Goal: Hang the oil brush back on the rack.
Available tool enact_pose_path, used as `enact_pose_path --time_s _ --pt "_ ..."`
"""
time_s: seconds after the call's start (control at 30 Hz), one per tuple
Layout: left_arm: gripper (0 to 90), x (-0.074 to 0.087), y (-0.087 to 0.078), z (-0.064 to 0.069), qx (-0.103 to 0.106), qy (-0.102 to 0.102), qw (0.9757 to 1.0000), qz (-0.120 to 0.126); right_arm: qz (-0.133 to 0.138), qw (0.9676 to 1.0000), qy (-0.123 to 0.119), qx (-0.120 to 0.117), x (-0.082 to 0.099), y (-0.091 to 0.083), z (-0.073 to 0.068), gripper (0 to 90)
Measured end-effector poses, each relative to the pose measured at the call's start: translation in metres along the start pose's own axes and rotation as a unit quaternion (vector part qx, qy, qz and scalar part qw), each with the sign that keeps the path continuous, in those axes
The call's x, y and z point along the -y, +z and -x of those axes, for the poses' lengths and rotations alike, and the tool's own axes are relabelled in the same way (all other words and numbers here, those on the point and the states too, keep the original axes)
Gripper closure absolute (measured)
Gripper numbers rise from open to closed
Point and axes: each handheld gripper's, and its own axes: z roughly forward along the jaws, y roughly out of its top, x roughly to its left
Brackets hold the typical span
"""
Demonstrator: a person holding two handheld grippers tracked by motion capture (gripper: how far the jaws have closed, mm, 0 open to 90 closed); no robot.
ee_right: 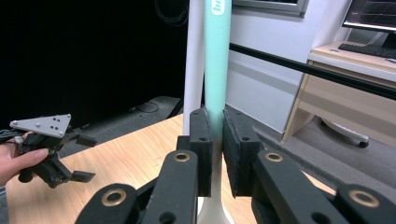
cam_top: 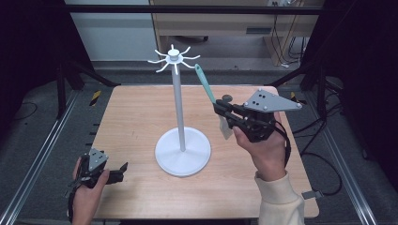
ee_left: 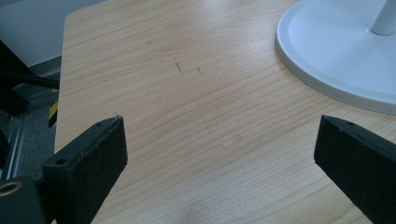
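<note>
A white stand rises from a round base (cam_top: 183,152) at the table's middle, its pole (cam_top: 178,108) topped by a ring of hooks (cam_top: 173,58). My right gripper (cam_top: 220,108) is shut on a teal-handled utensil (cam_top: 204,83), held up right of the pole. The handle's tip points up-left, close to one hook. In the right gripper view the pads pinch the teal handle (ee_right: 217,60) at my right gripper (ee_right: 217,126), just in front of the pole (ee_right: 194,60). My left gripper (cam_top: 123,169) rests open at the front left, nothing between its jaws (ee_left: 219,140), near the base (ee_left: 336,56).
The wooden table (cam_top: 141,117) has metal rails on both sides. A small dark object (cam_top: 227,98) lies behind my right gripper. A desk (ee_right: 355,70) with a monitor stands beyond the far edge. The left gripper (ee_right: 86,158) shows far off in the right gripper view.
</note>
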Motion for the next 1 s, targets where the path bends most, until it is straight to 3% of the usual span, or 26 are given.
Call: enact_pose_path --time_s 1.0 --pt "2.3 0.001 -0.001 -0.001 -0.002 -0.002 1.0 0.0 -0.011 0.9998 0.01 -0.012 0.003 0.024 0.0 82.3"
